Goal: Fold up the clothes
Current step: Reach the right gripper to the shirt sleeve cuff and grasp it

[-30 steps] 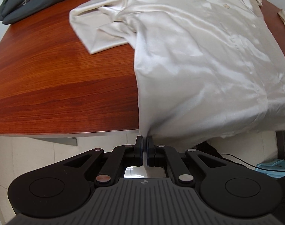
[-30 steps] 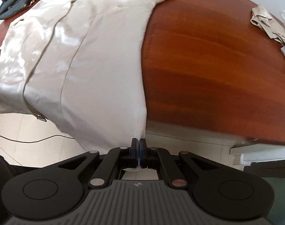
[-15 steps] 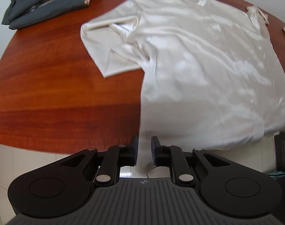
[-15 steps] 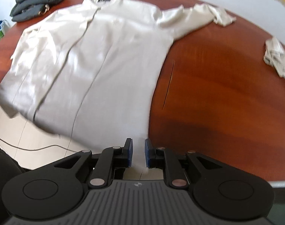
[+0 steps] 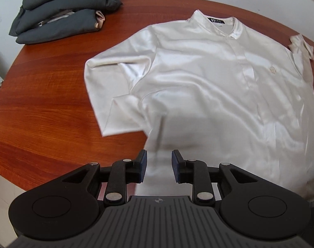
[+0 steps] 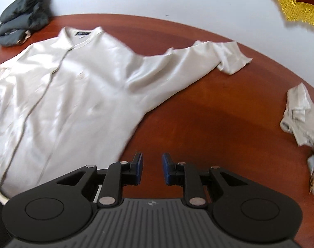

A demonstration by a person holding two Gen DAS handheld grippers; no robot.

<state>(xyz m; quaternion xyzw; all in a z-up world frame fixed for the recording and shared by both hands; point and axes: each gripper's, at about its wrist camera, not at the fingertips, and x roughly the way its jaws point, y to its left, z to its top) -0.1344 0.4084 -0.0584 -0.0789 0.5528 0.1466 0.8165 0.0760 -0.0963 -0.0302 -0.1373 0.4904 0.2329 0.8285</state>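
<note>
With both my left gripper point(image 5: 158, 165) and right gripper point(image 6: 152, 168) spread and holding nothing, the cream shirt point(image 5: 218, 95) lies flat mid-frame on the table point(image 5: 43, 103), so I judge folding the sleeve point(image 6: 208, 60) inward comes next.

Shirt point(image 5: 208, 78): glossy satin cloth. Table point(image 5: 43, 107): polished wood. Dark pile point(image 5: 59, 10): matt cloth.

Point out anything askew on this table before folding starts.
The cream shirt lies uneven: one sleeve is doubled back at its side, the other sleeve stretches straight out, and its hem overhangs the table edge.
</note>
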